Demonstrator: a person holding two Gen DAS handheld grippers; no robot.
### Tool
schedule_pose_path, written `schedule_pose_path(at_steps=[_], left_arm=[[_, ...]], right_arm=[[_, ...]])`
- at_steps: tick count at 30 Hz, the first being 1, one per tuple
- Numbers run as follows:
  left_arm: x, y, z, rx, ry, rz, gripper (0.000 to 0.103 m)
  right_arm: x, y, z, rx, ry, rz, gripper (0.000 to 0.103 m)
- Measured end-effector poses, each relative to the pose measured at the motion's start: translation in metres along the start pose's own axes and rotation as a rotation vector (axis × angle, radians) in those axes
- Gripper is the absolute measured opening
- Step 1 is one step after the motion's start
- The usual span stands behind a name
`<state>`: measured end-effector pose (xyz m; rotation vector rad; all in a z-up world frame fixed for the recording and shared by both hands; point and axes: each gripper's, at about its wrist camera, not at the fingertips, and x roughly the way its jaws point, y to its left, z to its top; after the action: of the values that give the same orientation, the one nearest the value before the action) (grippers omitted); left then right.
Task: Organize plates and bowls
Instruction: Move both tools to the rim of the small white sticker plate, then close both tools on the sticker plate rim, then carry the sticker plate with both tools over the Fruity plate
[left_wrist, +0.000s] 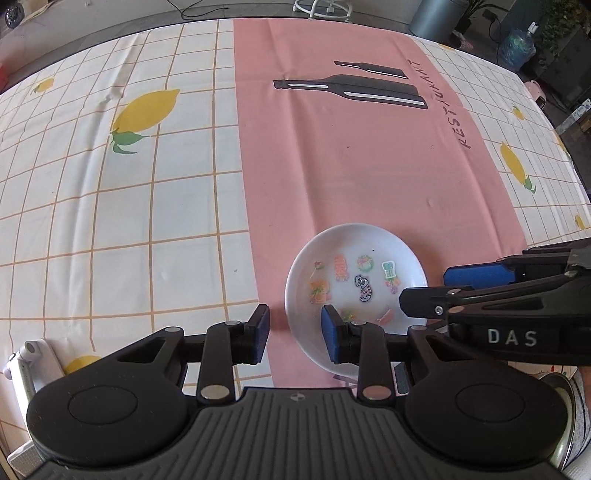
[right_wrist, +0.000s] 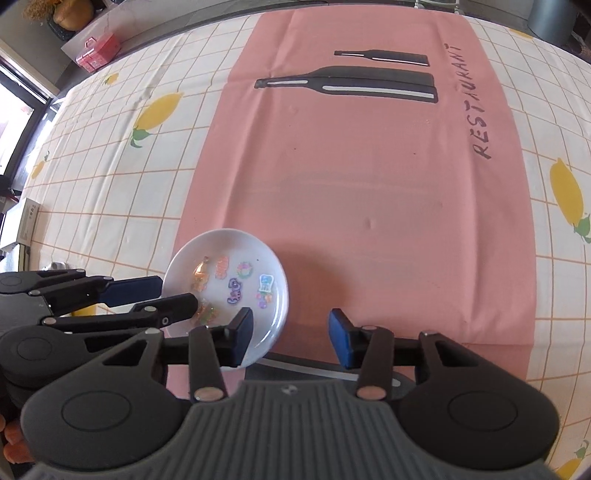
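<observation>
The surface (left_wrist: 122, 229) is covered by a white cloth with an orange grid and yellow lemons, and a broad pink cloth (left_wrist: 332, 166) runs down its middle, printed with two dark bottle shapes and the word RESTAURANT. Both cloths lie flat, with faint creases.

Both tools point steeply down at the near part of the pink cloth. The left gripper (left_wrist: 295, 330) has its jaws partly spread, and the near-left rim of the plate stands between them: one blue pad lies over the inside of the plate and the other outside it, over the pink cloth. Whether the pads press on the rim cannot be told. The right gripper (right_wrist: 291, 336) comes at the same plate from the opposite side, its jaws also partly spread across the rim, one pad over the plate's inside and the other out over the cloth. Here too, contact cannot be told.

The plate (left_wrist: 369, 243) is small, white and shallow, on the pink cloth near its front edge, between the two tools. Small coloured stickers (left_wrist: 364, 288) are scattered over its inner face, among them a purple figure near the middle.
</observation>
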<state>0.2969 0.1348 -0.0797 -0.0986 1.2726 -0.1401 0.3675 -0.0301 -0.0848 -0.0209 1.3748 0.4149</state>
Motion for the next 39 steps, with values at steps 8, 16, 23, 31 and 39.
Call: schedule_pose_path(at_steps=[8, 16, 23, 31, 39], left_arm=[[0.001, 0.0, -0.001, -0.041, -0.028, -0.038, 0.017], [-0.004, 0.009, 0.001, -0.129, -0.081, -0.064, 0.006], [-0.028, 0.0, 0.005, -0.148, -0.229, -0.124, 0.006], [-0.059, -0.022, 0.005, -0.163, -0.335, -0.264, 0.005], [-0.077, -0.069, 0.001, -0.057, -0.345, -0.363, 0.005]], right_arm=[[0.01, 0.013, 0.004, -0.059, -0.016, -0.047, 0.02], [0.008, 0.018, -0.001, -0.065, -0.078, -0.085, 0.009], [-0.031, 0.004, 0.003, 0.01, -0.199, -0.076, 0.004], [-0.098, -0.022, -0.006, 0.07, -0.339, -0.034, 0.004], [-0.151, -0.057, -0.043, 0.136, -0.41, -0.032, 0.004]])
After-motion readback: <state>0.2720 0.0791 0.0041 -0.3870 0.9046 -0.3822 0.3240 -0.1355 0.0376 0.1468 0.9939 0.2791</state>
